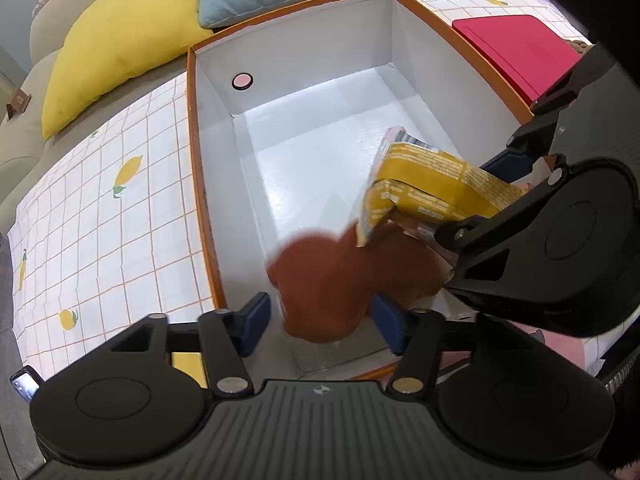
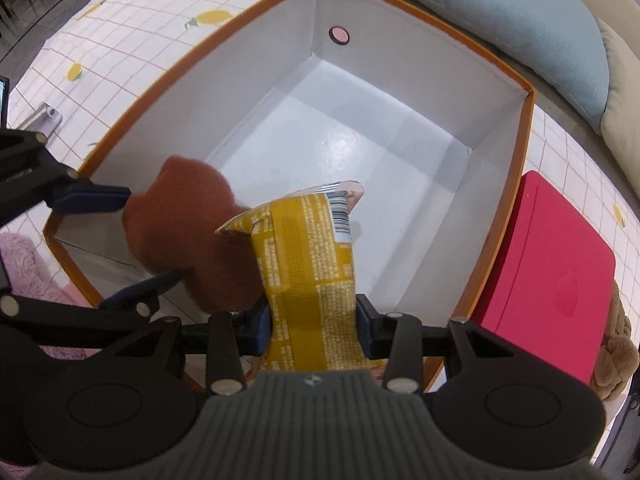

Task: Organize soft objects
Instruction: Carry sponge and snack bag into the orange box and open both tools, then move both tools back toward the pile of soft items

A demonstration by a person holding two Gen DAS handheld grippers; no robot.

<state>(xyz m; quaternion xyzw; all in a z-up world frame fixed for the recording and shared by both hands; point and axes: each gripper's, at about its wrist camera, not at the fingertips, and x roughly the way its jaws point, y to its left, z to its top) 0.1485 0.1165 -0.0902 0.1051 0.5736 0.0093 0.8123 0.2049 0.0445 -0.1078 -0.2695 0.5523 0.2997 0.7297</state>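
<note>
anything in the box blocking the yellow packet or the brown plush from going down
Nothing visible does. The box floor under both is bare white. The right gripper holds the yellow packet over the near end, and the brown plush sits between the left gripper's fingers, touching the packet's left side.

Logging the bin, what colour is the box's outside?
Orange box, white inside; right wrist view.

Colours around the box
Orange box (image 2: 516,184), white inside; brown plush (image 2: 192,224); yellow printed packet (image 2: 308,256); red lid (image 2: 552,280); white lemon-print grid cloth (image 1: 100,216).
</note>
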